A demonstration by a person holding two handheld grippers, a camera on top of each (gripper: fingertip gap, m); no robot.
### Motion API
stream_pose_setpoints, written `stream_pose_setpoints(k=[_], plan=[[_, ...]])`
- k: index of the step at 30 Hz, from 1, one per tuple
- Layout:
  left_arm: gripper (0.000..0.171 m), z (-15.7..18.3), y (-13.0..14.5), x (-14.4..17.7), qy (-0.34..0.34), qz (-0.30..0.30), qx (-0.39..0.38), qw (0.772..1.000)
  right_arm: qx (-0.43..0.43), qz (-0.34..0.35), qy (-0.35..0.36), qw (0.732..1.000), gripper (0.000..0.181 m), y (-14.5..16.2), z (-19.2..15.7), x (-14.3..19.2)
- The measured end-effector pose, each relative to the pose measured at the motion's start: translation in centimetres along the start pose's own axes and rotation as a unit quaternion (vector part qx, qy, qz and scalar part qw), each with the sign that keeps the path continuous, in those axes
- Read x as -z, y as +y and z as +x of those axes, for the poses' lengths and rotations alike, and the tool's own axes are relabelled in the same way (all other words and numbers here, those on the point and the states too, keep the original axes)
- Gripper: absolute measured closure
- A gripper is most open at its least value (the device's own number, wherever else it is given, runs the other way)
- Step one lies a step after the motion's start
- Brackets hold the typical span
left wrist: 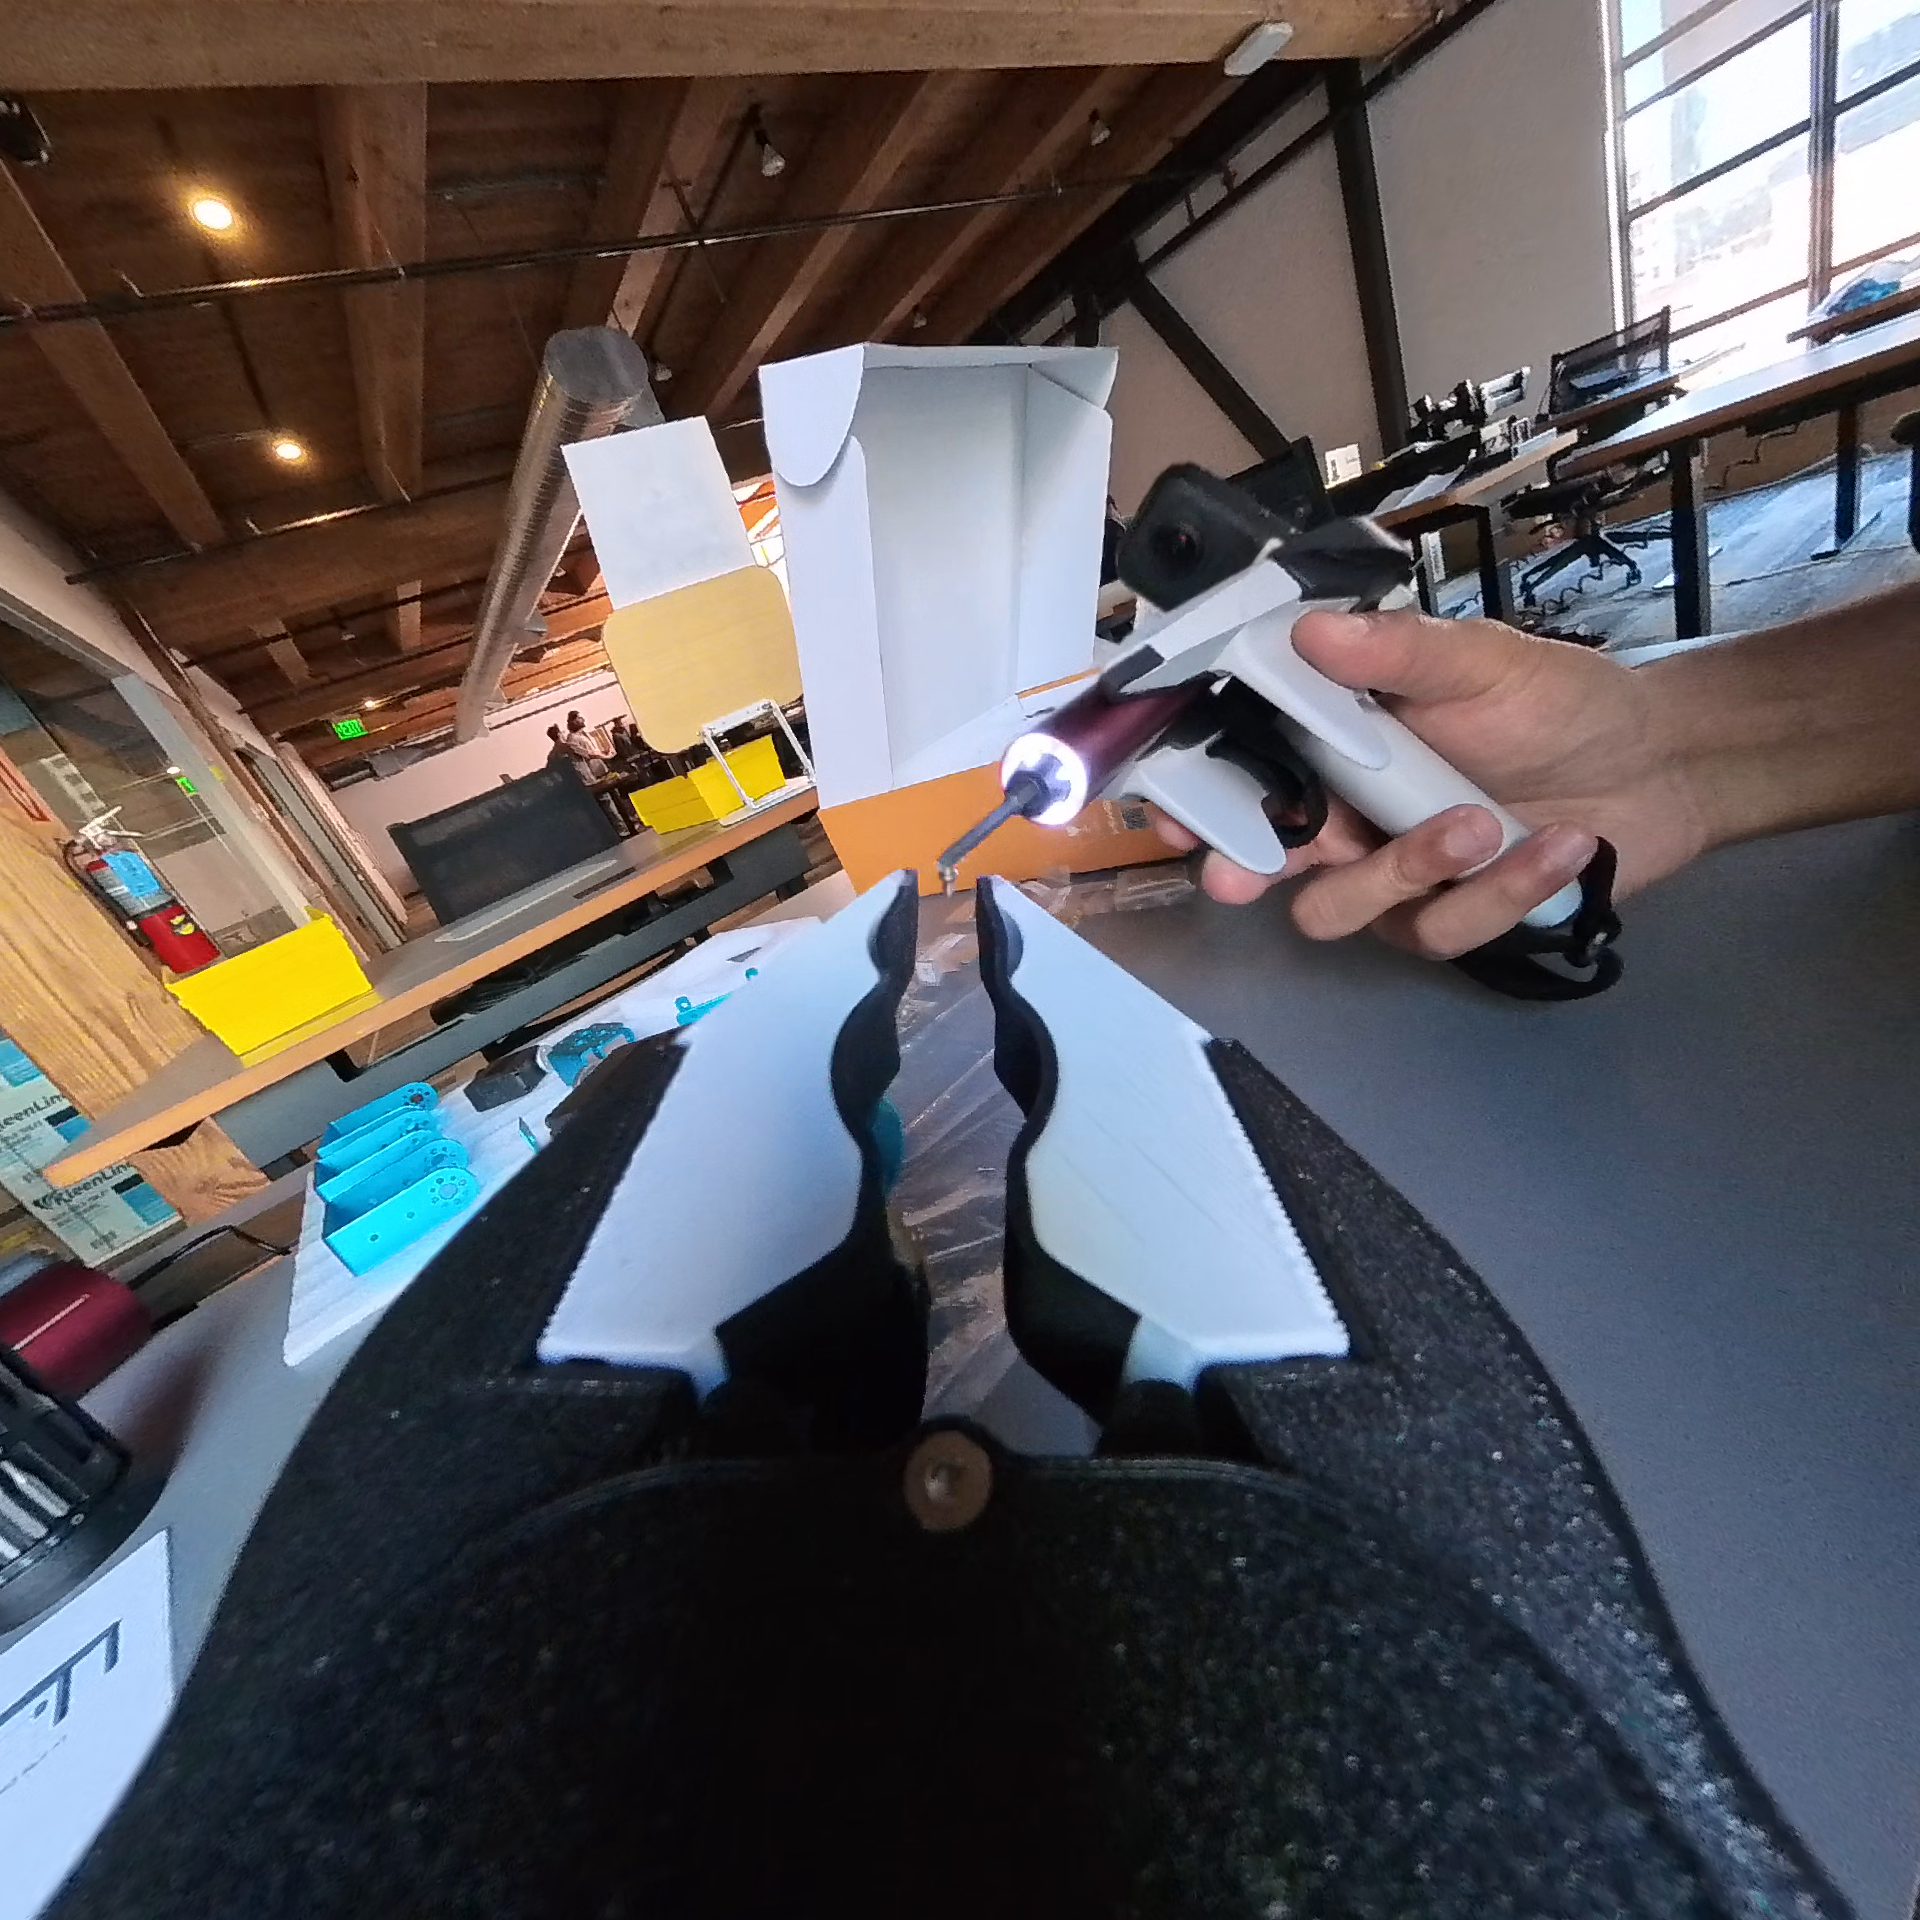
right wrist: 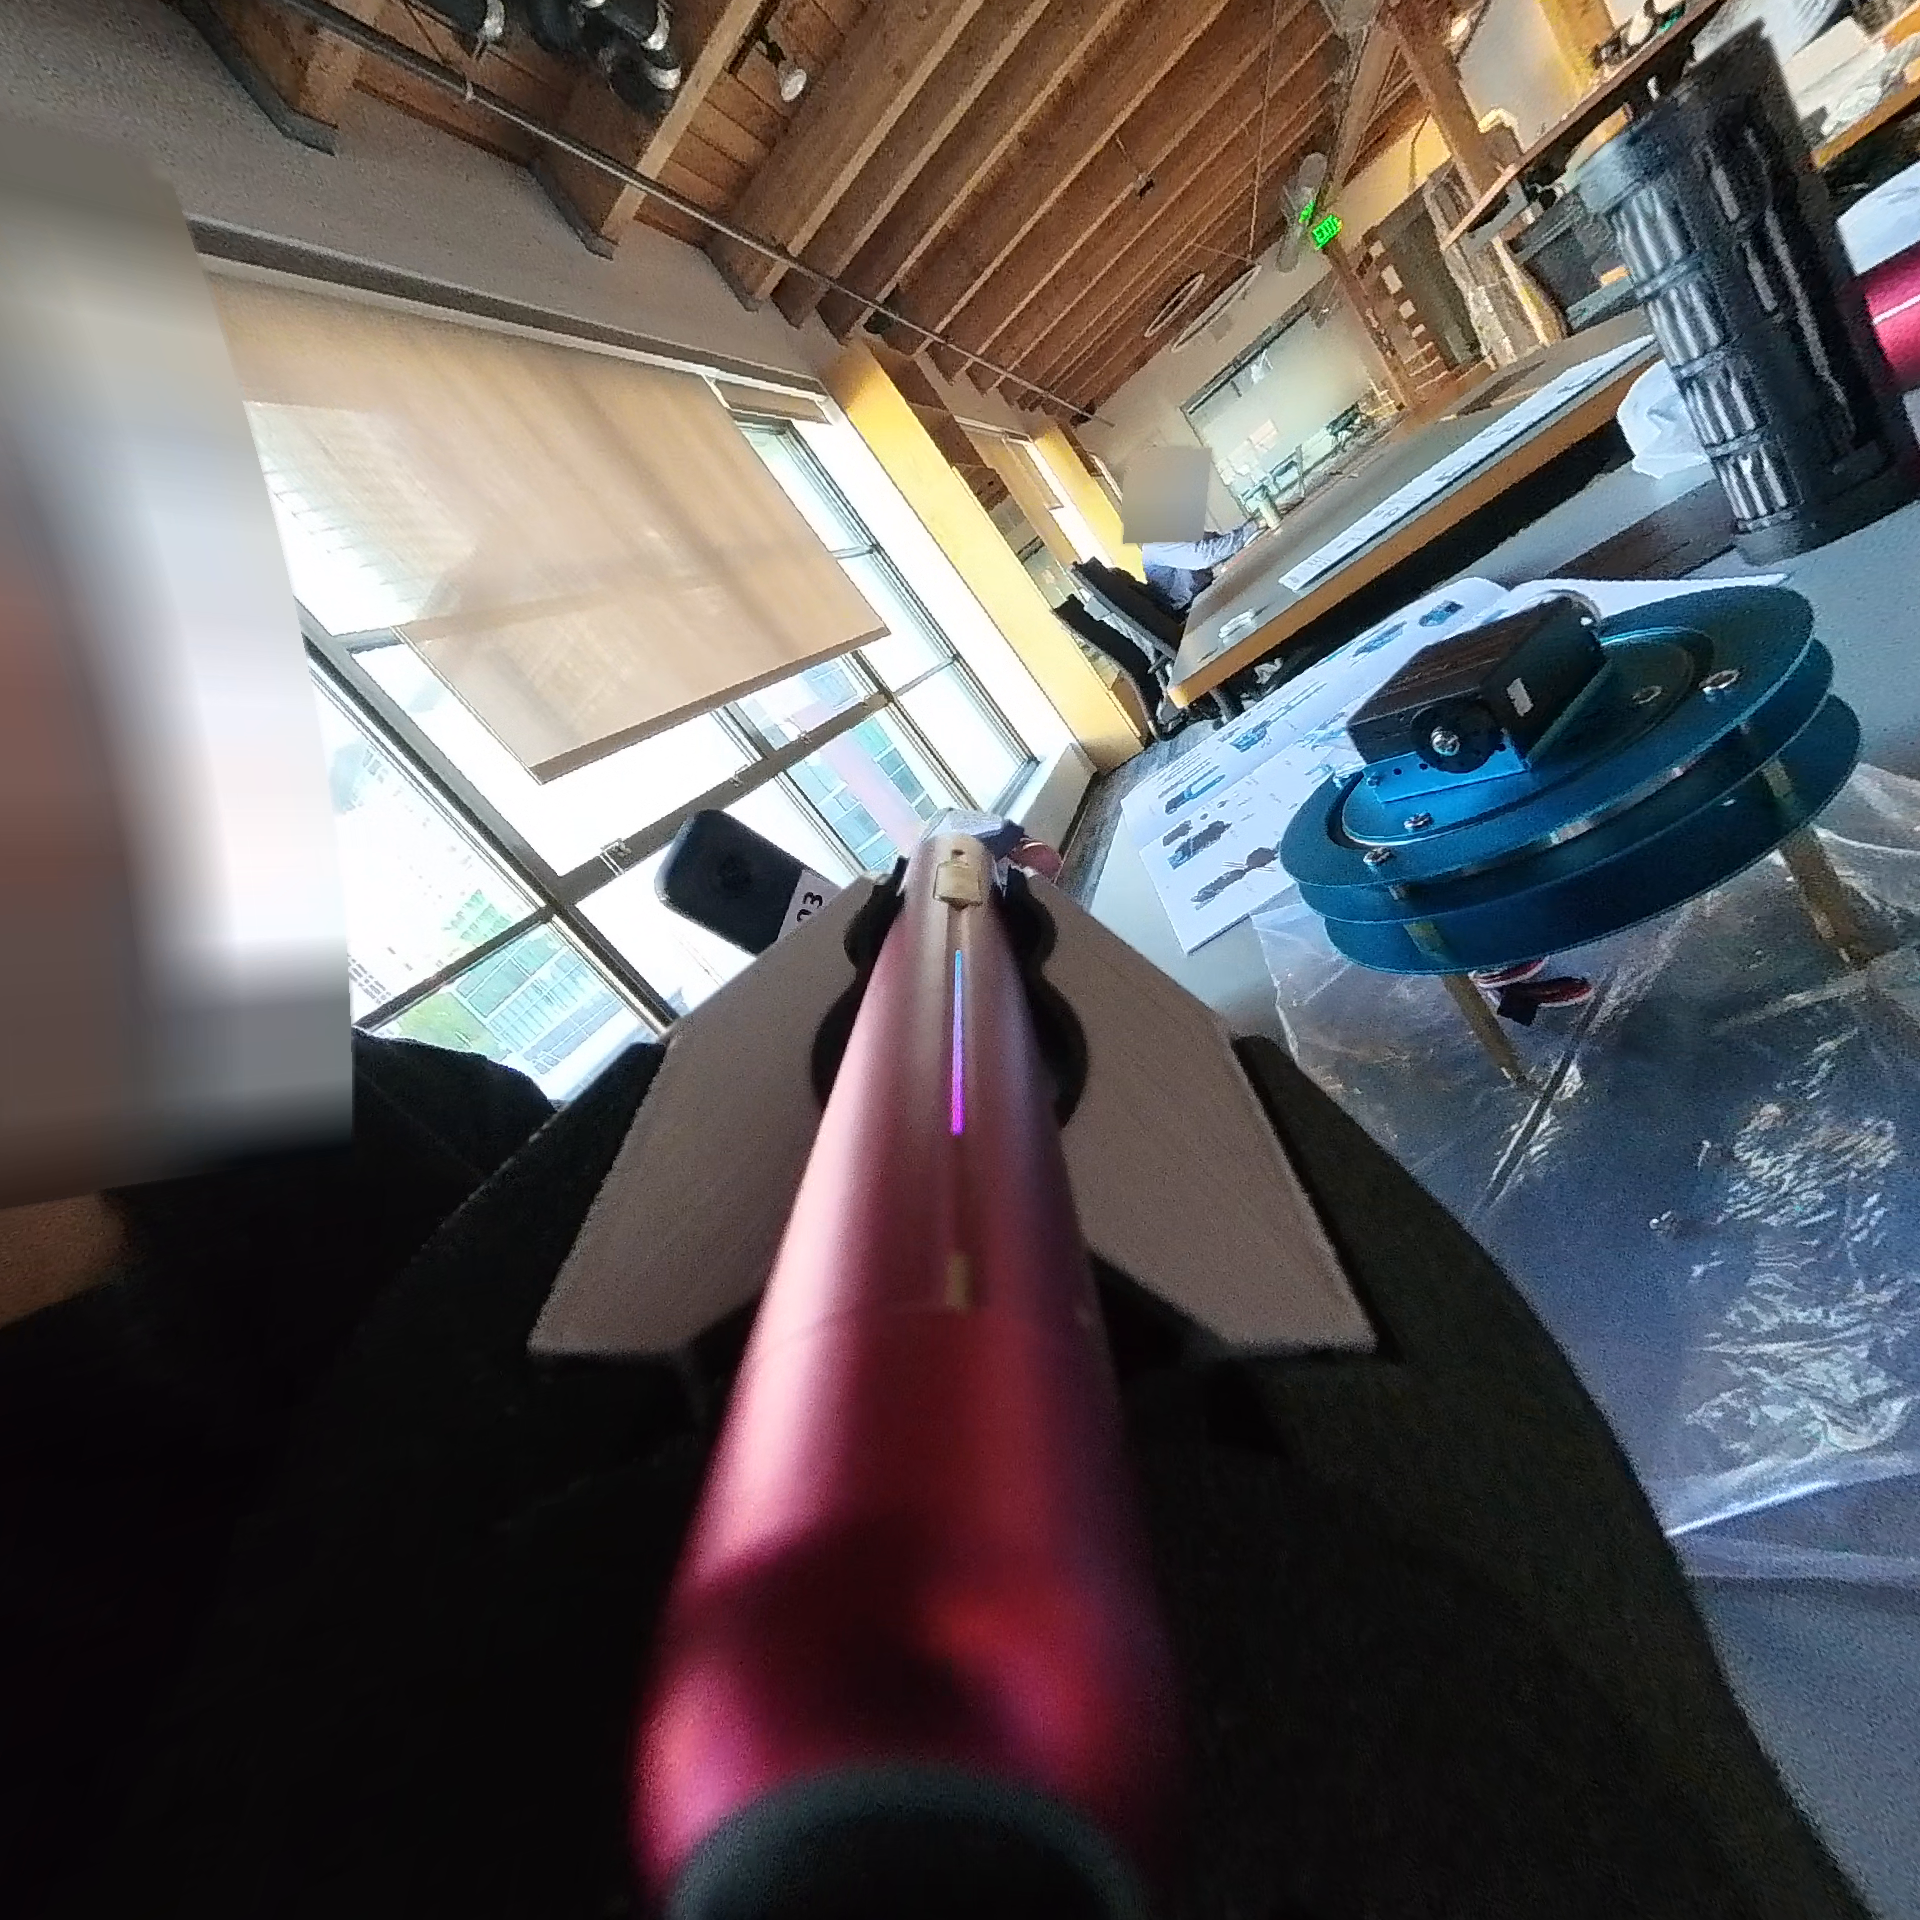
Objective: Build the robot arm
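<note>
The left gripper (left wrist: 945, 894), with white fingers and black wavy pads, hovers above the grey table (left wrist: 1558, 1195). Its fingers stand a little apart with a narrow gap, and nothing sits between them. Under the gap lies a crinkled clear plastic sheet (left wrist: 951, 1122).

The right gripper (right wrist: 961, 842) is clamped on a long dark-red metal electric screwdriver (right wrist: 935, 1299), which runs lengthwise between the two white fingers. In the left wrist view a bare hand (left wrist: 1475, 779) holds this white gripper by its handle, and the screwdriver shows a bright ring of light around its thin black bit (left wrist: 992, 821). The tip of the bit carries a small silver screw (left wrist: 948, 871) and hangs just above the fingertips of the left gripper.

To the right of the screwdriver, in the right wrist view, stands a round blue metal base of stacked discs (right wrist: 1579, 810) on thin legs, with a black servo motor (right wrist: 1475, 696) on top. Behind the left gripper stands an open white and orange cardboard box (left wrist: 935, 582). At the left, several blue metal brackets (left wrist: 400, 1174) lie on a white tray (left wrist: 332, 1320).
</note>
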State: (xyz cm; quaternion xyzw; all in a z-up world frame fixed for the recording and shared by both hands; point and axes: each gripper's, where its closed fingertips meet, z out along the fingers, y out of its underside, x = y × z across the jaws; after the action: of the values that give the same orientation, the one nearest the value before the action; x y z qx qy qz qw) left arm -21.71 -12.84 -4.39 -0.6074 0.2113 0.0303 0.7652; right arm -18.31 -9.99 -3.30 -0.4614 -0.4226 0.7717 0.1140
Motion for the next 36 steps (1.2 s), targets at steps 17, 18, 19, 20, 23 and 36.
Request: stream_pose_setpoints(k=[17, 18, 19, 20, 23, 36], plan=[[0.171, 0.5, 0.5, -0.1, 0.019, -0.012, -0.012, 1.0, 0.042, -0.025, 0.018, 0.999, 0.161, 0.3, 0.5, 0.6], [0.171, 0.6, 0.4, 0.0, 0.022, -0.008, -0.01, 1.0, 0.045, -0.027, 0.017, 0.998, 0.161, 0.3, 0.3, 0.6], [0.171, 0.7, 0.3, 0.0, 0.024, -0.004, -0.009, 1.0, 0.046, -0.029, 0.015, 0.998, 0.161, 0.3, 0.2, 0.5], [0.171, 0.8, 0.2, 0.1, 0.029, -0.001, -0.009, 1.0, 0.046, -0.033, 0.012, 0.998, 0.161, 0.3, 0.1, 0.5], [0.171, 1.8, 0.0, 0.2, 0.059, 0.006, -0.011, 0.998, 0.027, -0.062, 0.0, 0.998, 0.161, 0.5, -0.1, 0.8], [0.171, 3.6, -0.7, 0.6, 0.114, 0.03, -0.006, 0.993, -0.014, -0.099, -0.041, 0.994, 0.161, 0.9, -0.4, 2.4]])
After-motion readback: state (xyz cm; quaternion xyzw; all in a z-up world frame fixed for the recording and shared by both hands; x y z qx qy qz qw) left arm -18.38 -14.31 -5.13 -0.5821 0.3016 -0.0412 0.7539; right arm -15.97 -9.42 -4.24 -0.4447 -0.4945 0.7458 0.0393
